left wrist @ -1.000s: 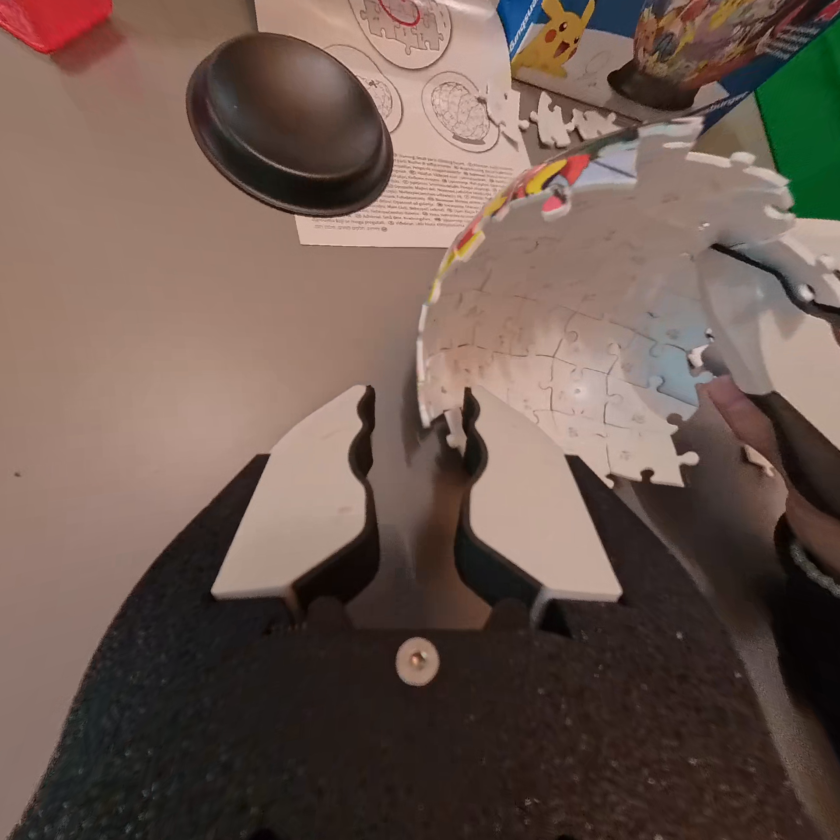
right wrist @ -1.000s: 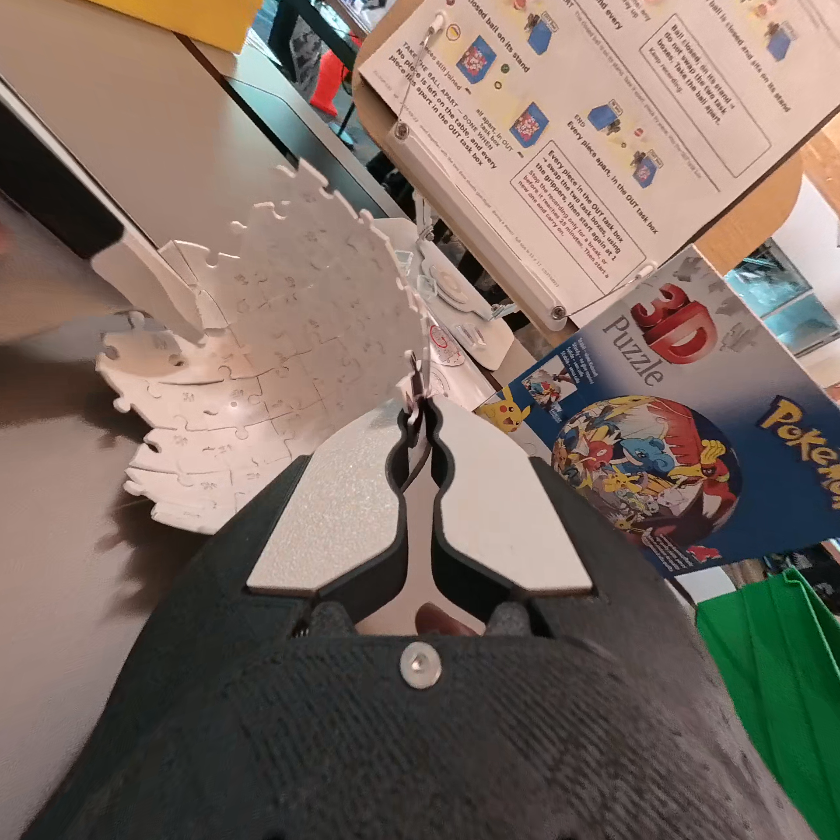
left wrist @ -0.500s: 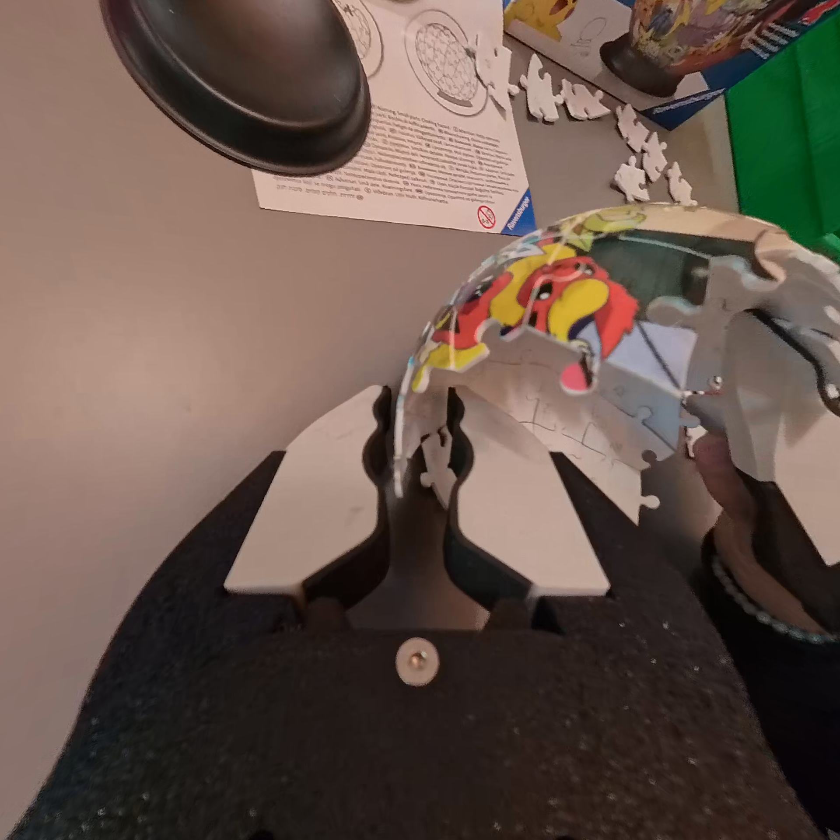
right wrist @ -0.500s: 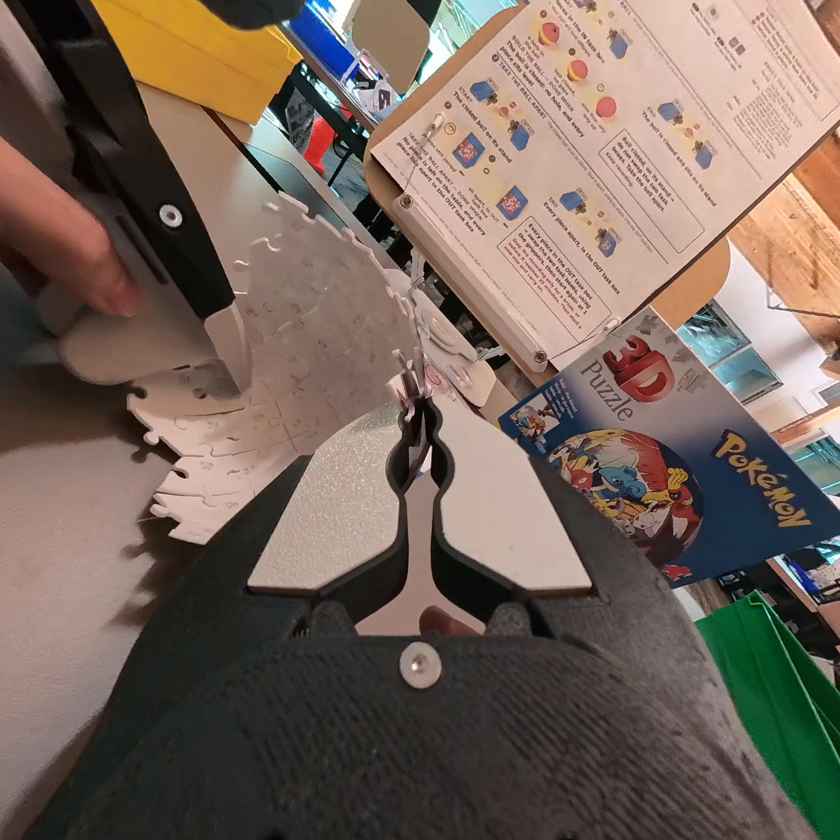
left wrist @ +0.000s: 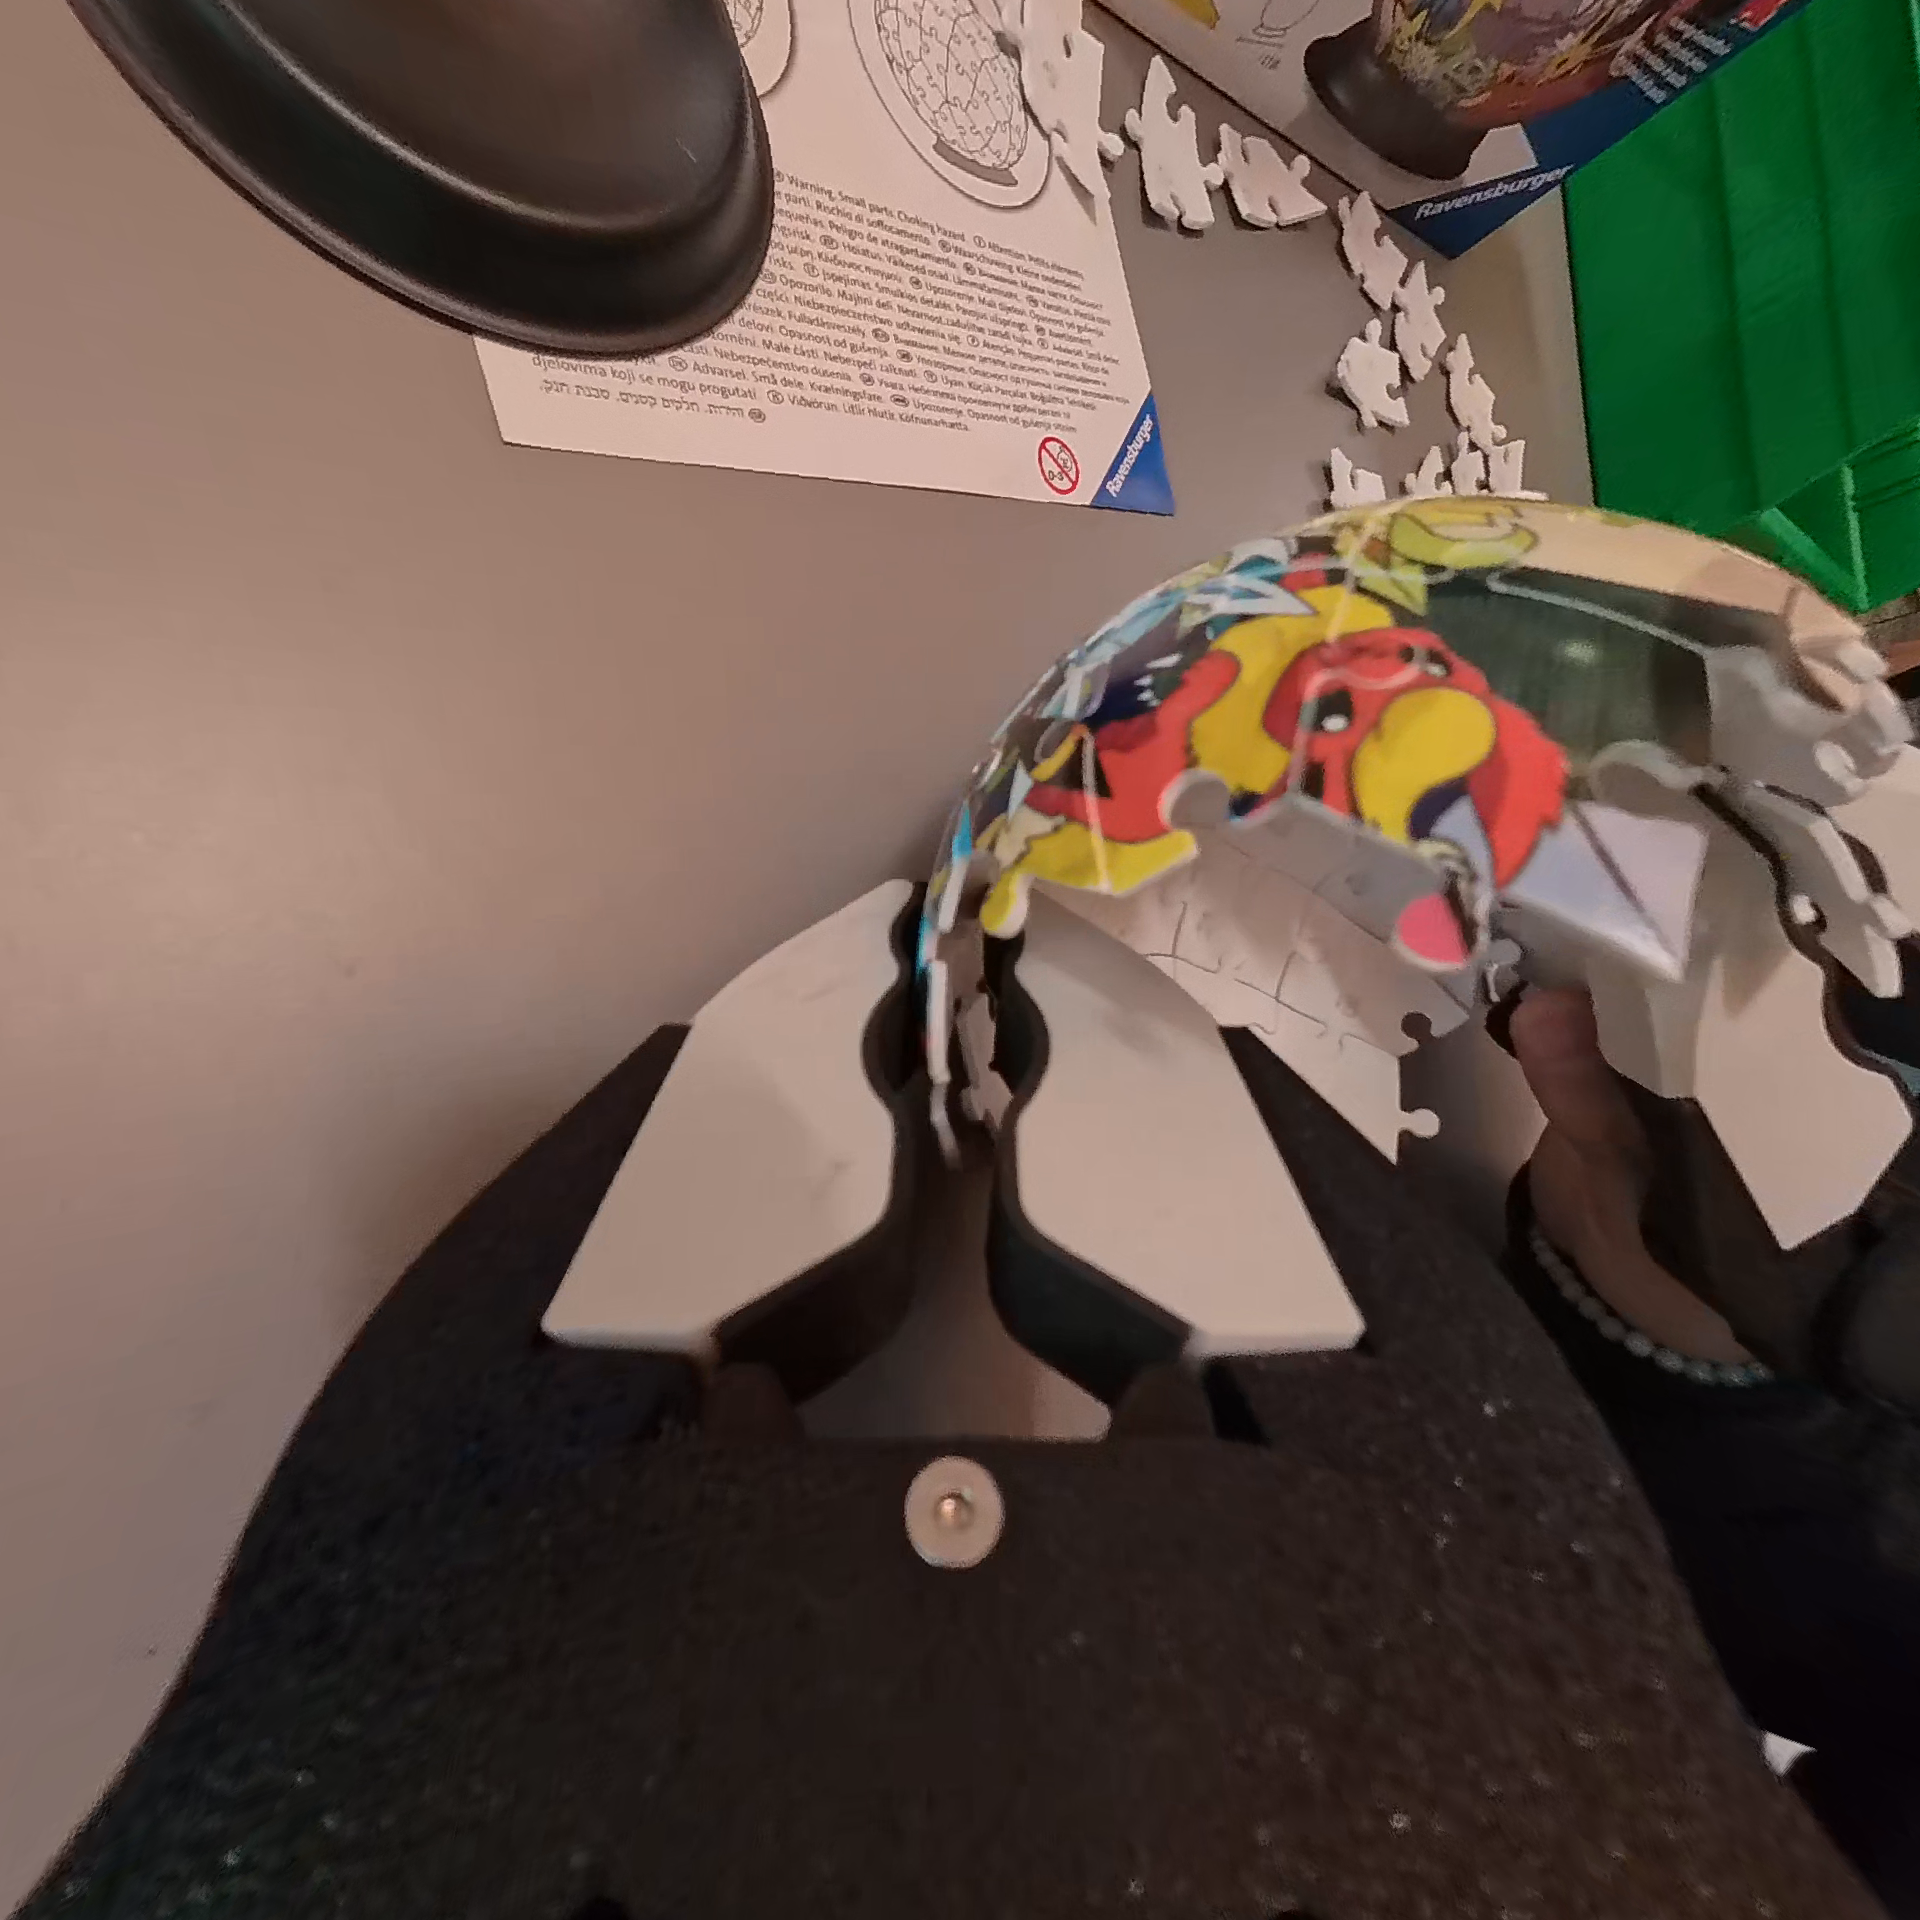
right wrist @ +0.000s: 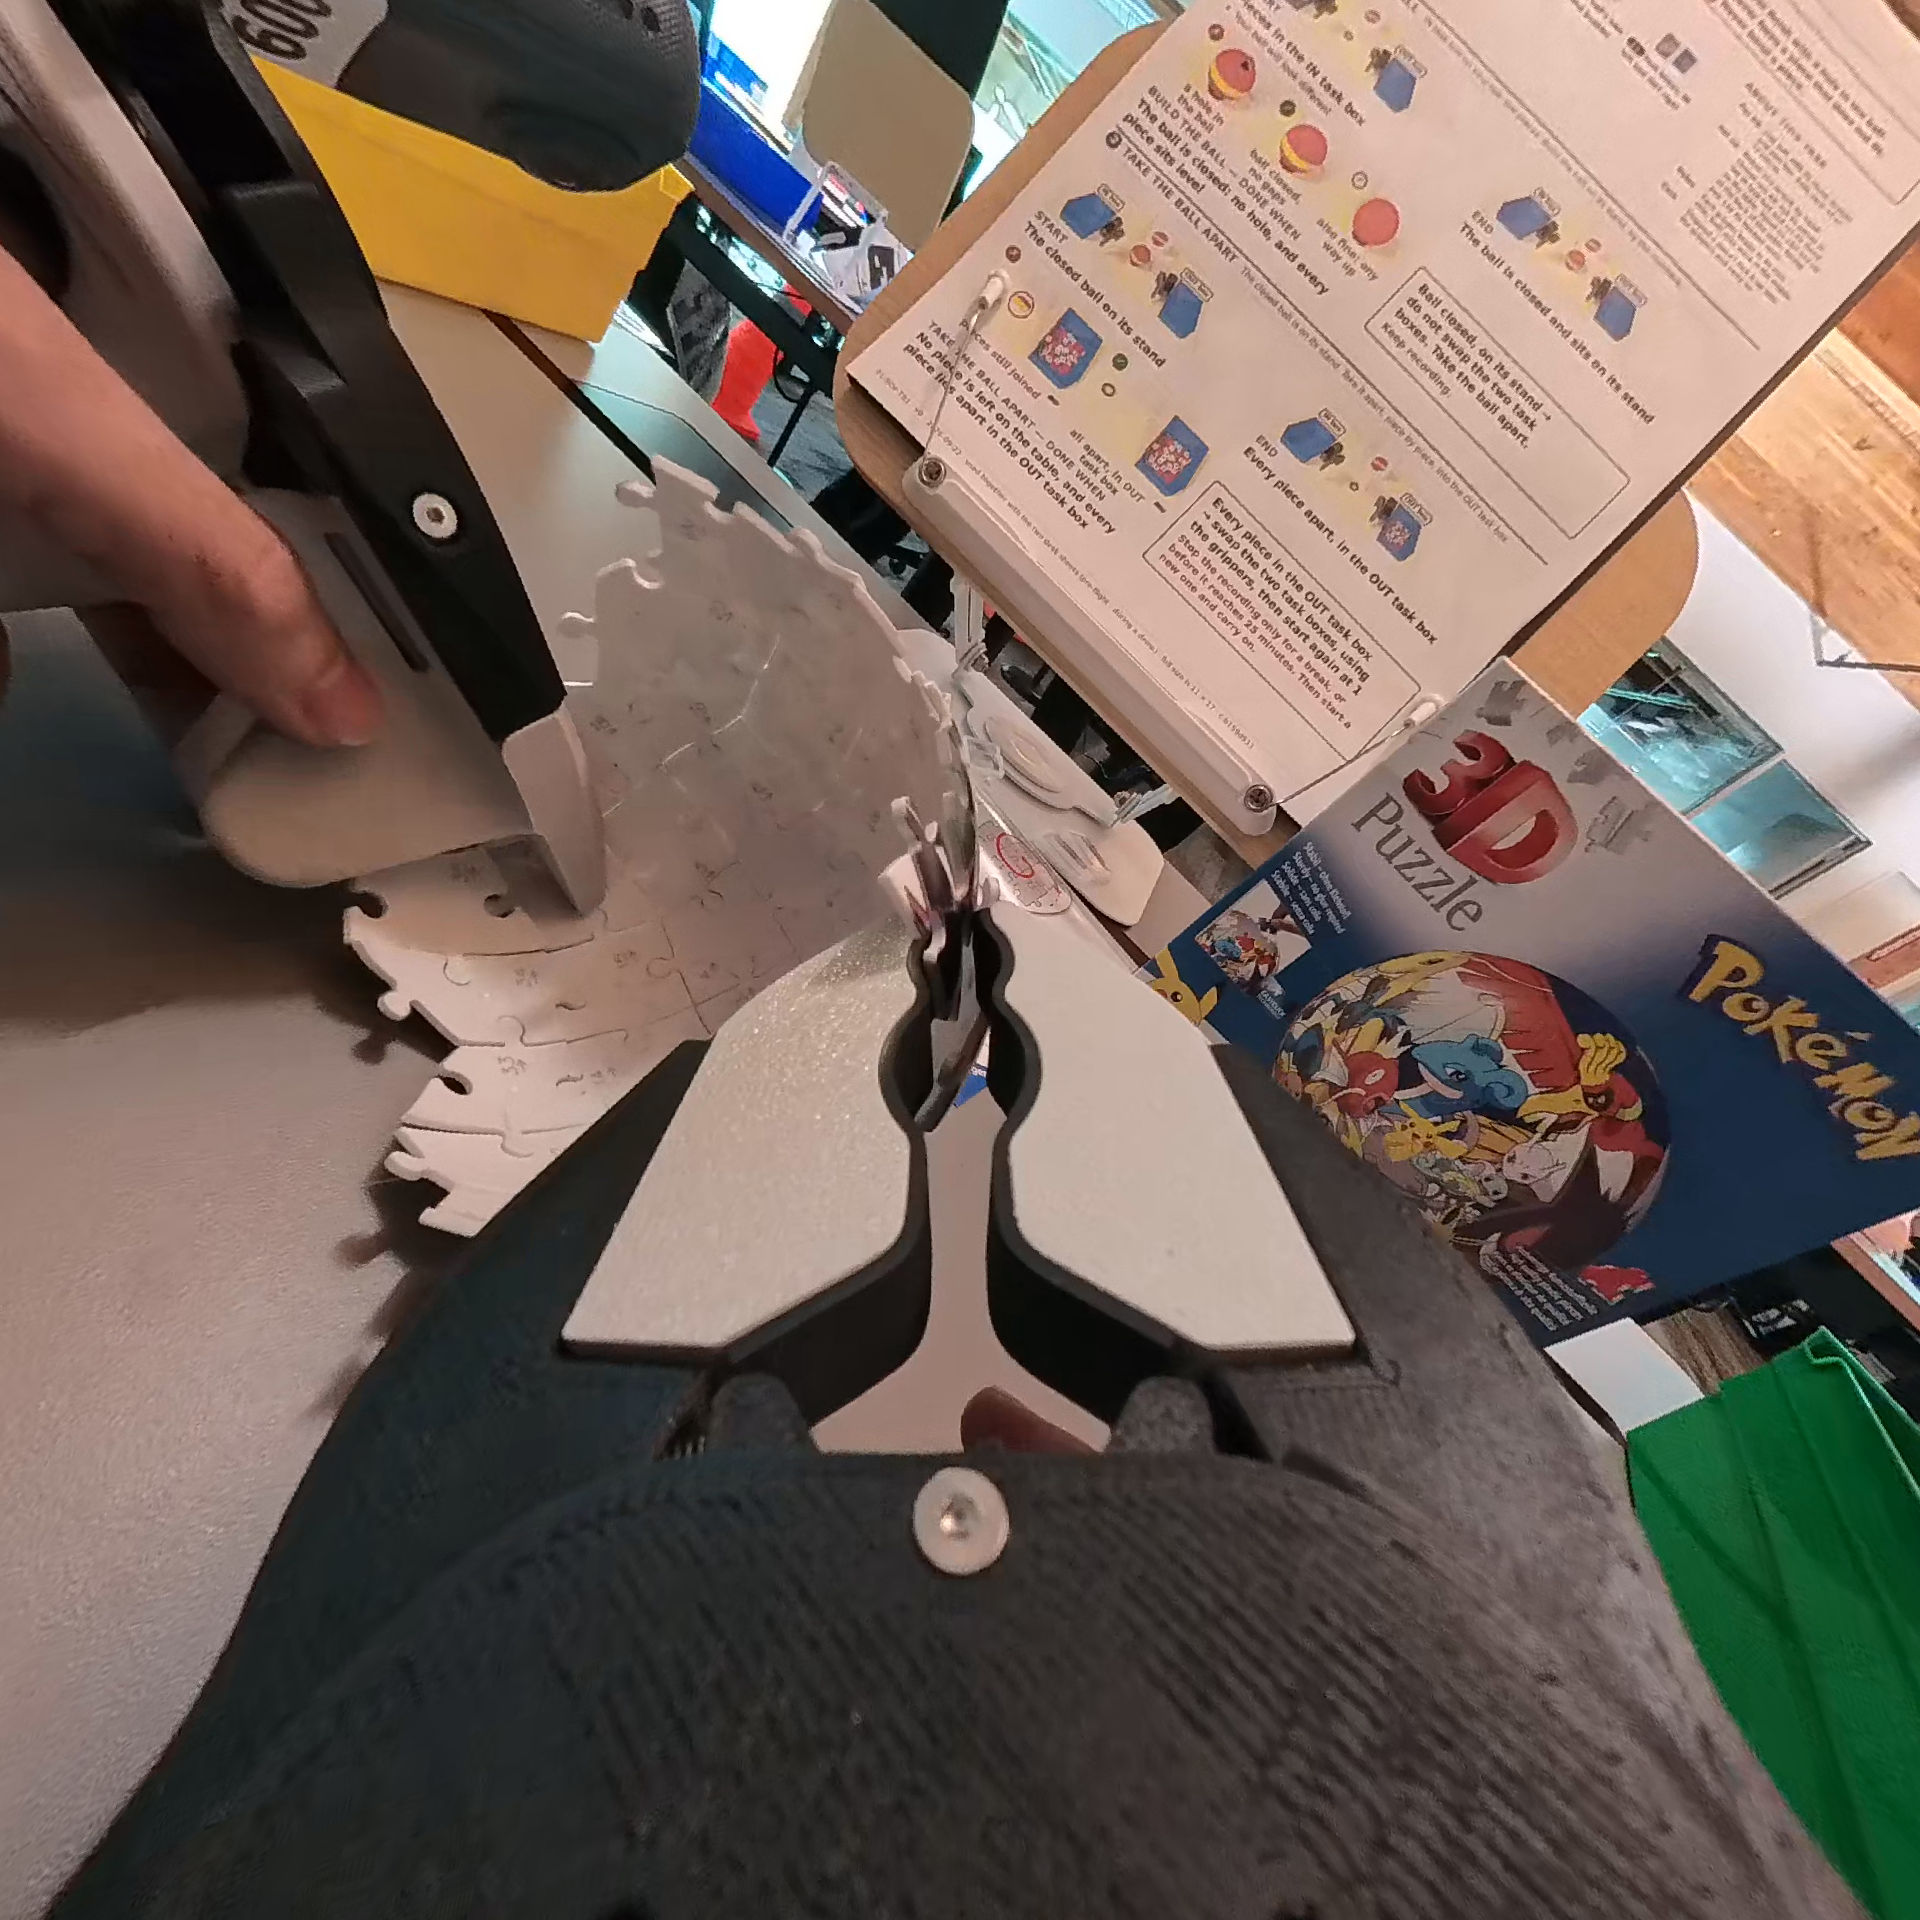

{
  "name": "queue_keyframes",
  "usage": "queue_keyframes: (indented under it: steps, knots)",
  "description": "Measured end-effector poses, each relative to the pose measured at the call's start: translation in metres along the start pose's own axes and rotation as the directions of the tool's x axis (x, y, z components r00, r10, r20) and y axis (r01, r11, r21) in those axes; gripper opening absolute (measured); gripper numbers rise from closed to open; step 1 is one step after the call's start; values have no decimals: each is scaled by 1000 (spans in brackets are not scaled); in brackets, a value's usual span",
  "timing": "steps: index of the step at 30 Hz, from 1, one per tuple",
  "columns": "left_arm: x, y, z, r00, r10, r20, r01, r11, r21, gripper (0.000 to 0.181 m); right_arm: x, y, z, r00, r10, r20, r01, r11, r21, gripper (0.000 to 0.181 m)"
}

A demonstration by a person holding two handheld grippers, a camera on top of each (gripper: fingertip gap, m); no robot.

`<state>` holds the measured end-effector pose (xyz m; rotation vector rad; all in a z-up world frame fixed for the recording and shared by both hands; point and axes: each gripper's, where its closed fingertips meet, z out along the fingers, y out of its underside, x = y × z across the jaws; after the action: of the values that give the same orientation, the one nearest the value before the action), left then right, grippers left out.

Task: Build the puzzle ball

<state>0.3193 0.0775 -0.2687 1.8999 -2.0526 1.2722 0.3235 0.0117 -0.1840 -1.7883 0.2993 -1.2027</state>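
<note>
Arching printed side up, the puzzle shell (left wrist: 1299,748) spans both closed grippers.

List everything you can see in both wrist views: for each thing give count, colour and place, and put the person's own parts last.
shell: one, half-built; printed outside, white inside; held between both grippers.
stand: one, black, on the table, partly on the leaflet.
leaflet: one, white, flat on the table.
loose pieces: several, white side up, between leaflet and bag.
puzzle box: one, blue, behind the shell.
bag: one, green, right of the pieces.
board: one, white sheet on wood, upright behind the box.
bin: one, yellow, far table.
table: one, grey.
left gripper: shut on the shell's edge.
right gripper: shut on the opposite edge.
hand: one, on the left gripper.
</note>
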Motion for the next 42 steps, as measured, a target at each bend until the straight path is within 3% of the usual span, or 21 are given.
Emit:
queue_keyframes:
  steps: [10,15,23,27,29,33,42]
  knots:
    - [3,-1,-1,999,-4,-49,3,1000,-17,6,2,2,-1,1000,16,0,-16,1000,-1,5]
    - [12,-6,-4,989,-39,-140,44,999,32,22,4,7,0,1000,13,-11,-14,1000,-21,5]
    - [-4,1,-28,999,-38,0,38,993,114,31,2,4,-3,1000,-11,-22,11,1000,-15,5]
    - [-11,0,-52,972,108,210,-150,969,195,28,2,2,-2,999,-45,-15,45,999,-16,5]
    - [6,0,-57,947,231,224,-275,942,190,23,1,1,-1,998,-59,-5,59,998,-9,5]
    - [31,4,-47,861,455,228,-484,871,89,1,0,-3,4,996,-85,7,85,996,1,4]
    - [22,11,-12,644,699,311,-689,707,-161,0,-6,-16,2,987,-163,-11,163,983,82,4]
